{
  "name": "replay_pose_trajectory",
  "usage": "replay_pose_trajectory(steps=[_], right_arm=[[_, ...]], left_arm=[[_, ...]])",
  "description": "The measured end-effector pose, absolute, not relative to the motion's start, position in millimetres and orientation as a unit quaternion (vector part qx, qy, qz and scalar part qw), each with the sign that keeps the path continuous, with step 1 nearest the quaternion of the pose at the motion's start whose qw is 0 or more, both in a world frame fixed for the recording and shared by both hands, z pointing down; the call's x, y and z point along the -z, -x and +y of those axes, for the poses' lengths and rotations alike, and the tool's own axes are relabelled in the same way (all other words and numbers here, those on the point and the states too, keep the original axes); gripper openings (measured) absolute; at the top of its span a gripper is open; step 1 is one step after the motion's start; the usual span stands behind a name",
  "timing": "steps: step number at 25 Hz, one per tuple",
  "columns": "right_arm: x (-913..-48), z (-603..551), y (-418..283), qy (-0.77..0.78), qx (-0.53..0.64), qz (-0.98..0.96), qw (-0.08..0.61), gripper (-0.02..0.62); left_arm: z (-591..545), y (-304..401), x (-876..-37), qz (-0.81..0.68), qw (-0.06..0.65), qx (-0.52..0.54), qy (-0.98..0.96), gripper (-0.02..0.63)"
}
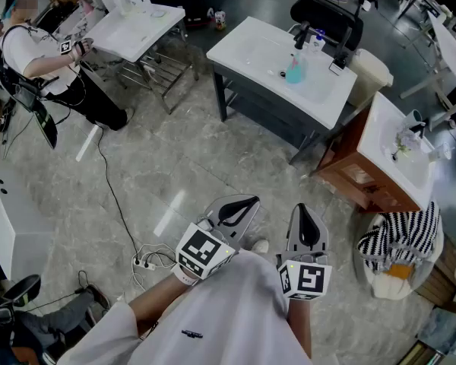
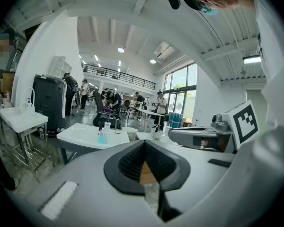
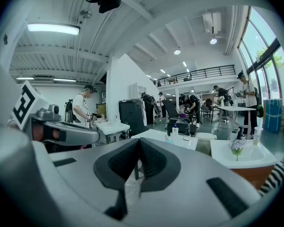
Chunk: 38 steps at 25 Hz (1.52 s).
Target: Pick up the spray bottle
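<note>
A teal spray bottle (image 1: 294, 70) stands on the white sink counter (image 1: 251, 48), far ahead across the floor, beside a black tap (image 1: 301, 35) and a white bottle (image 1: 315, 42). The left gripper view shows the teal bottle (image 2: 101, 136) small and distant; in the right gripper view only the white bottle (image 3: 175, 129) is plain. My left gripper (image 1: 242, 206) and right gripper (image 1: 302, 217) are held side by side close to the person's body, well short of the counter. Both the left gripper (image 2: 144, 143) and the right gripper (image 3: 139, 141) have jaws shut on nothing.
A second white sink table (image 1: 137, 21) stands at the back left with a person (image 1: 30, 52) beside it. At the right are a wooden cabinet with a basin (image 1: 395, 147) and a basket of striped cloth (image 1: 399, 238). Cables and a power strip (image 1: 148, 261) lie on the floor.
</note>
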State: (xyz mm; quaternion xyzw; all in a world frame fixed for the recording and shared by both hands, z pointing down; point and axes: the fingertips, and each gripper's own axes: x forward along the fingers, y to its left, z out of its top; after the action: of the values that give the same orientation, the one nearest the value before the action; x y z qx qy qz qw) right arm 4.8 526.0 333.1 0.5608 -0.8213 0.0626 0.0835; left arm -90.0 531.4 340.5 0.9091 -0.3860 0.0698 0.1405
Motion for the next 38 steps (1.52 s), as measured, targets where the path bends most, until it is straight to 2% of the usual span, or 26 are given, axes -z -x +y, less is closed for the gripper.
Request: replay_pose_trajectory(steps=[5, 10, 15, 22, 27, 32, 38], right_arm=[[-339, 520, 12, -0.565, -0.070, -0.818, 0.087, 0.006], [-339, 512, 28, -0.584, -0.106, -0.803, 0.053, 0.006], [-348, 501, 46, -0.597, -0.080, -0.793, 0.086, 0.006], [-356, 471, 79, -0.582, -0.086, -0.804, 0.081, 0.006], [-351, 414, 92, -0.569, -0.013, -0.817, 0.092, 0.006], [-359, 338, 72, -0.557, -0.036, -0.827, 0.073, 0.006], [-363, 226, 21, -0.541, -0.056, -0.836, 0.066, 0.006]], left_arm=[[524, 109, -345, -0.385, 0.143, -0.077, -0.908, -0.006], [520, 133, -341, -0.371, 0.147, -0.067, -0.914, -0.006], [511, 147, -355, -0.334, 0.151, -0.079, -0.927, -0.006], [480, 173, -363, -0.337, 0.169, -0.078, -0.923, -0.006], [426, 167, -372, -0.334, 0.168, -0.088, -0.923, -0.006], [350, 147, -375, -0.338, 0.169, -0.103, -0.920, -0.006], [249, 92, -368, -0.348, 0.173, -0.116, -0.914, -0.006]])
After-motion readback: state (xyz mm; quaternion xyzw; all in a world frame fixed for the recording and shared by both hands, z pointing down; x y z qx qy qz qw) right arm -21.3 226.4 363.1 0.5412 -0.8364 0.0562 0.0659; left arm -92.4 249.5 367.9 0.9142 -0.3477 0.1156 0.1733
